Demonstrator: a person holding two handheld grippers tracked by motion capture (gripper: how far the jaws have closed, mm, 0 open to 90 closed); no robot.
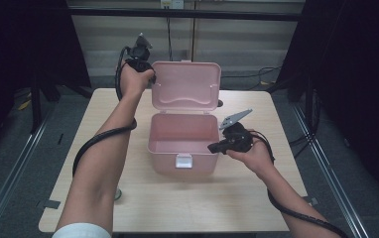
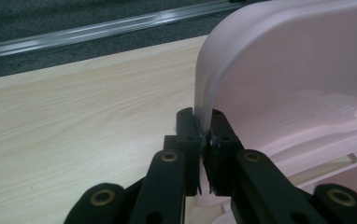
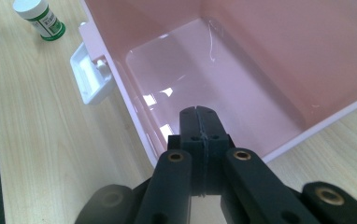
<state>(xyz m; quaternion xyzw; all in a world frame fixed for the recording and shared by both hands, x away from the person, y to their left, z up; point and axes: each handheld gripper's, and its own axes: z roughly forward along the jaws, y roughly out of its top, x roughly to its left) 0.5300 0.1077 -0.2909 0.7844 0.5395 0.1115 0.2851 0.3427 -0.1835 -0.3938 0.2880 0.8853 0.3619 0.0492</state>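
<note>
One wooden table [image 1: 257, 198] is carrying a pink box [image 1: 182, 141], sitting between both tongs. Its raised lid [image 1: 186, 85] is being pinched at the edge by the left gripper [image 2: 204, 135]. Just beside the box's rim, the right gripper [image 3: 199, 126] is hovering, jaws pressed together on nothing. One small green-labelled bottle [image 3: 40, 17] is standing beyond the white latch [image 3: 91, 77].

Soft overhead light keeps the table [image 1: 187, 208] bright while both far sides sink into darkness. Glare spots shine on the pink box [image 3: 167, 93] floor. Near jaws blur slightly; shadows stay faint.
</note>
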